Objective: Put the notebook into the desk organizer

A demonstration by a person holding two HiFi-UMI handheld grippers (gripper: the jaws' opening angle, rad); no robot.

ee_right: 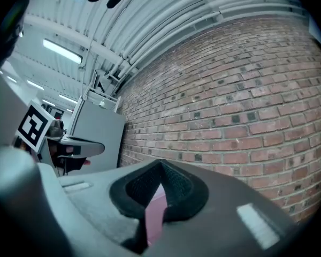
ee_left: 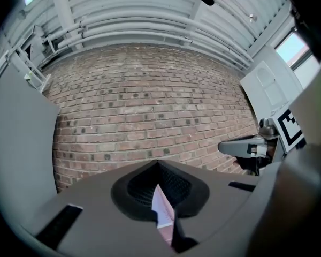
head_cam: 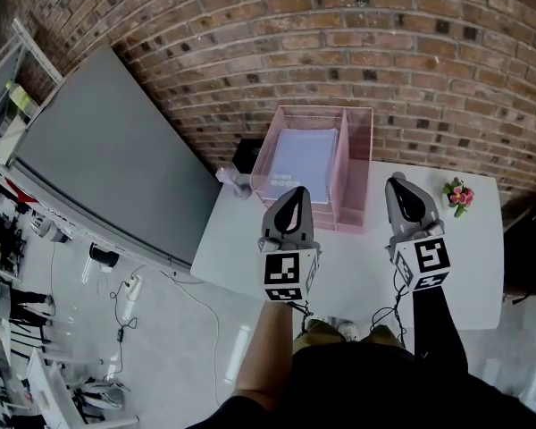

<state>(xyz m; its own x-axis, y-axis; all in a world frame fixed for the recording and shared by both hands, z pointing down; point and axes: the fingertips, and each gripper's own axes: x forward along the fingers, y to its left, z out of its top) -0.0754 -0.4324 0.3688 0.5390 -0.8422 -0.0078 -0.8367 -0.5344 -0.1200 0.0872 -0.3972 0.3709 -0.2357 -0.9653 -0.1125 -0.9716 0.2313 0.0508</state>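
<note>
In the head view a pink wire desk organizer (head_cam: 358,157) stands at the back of the white table (head_cam: 357,271), against the brick wall. A pale lavender notebook (head_cam: 302,161) lies flat in its wide left compartment. My left gripper (head_cam: 294,192) hovers just in front of the organizer, jaws together and empty. My right gripper (head_cam: 397,180) hangs to the right of it, also shut on nothing. In the left gripper view the left gripper (ee_left: 158,163) has its tips meeting, and the right gripper (ee_left: 241,146) shows at the side. In the right gripper view the right gripper (ee_right: 161,162) is likewise closed.
A small pink flower bunch (head_cam: 459,195) sits at the table's back right. A large grey panel (head_cam: 107,159) leans at the left of the table. A small grey object (head_cam: 235,183) lies at the organizer's left corner. The brick wall (head_cam: 339,52) closes off the back.
</note>
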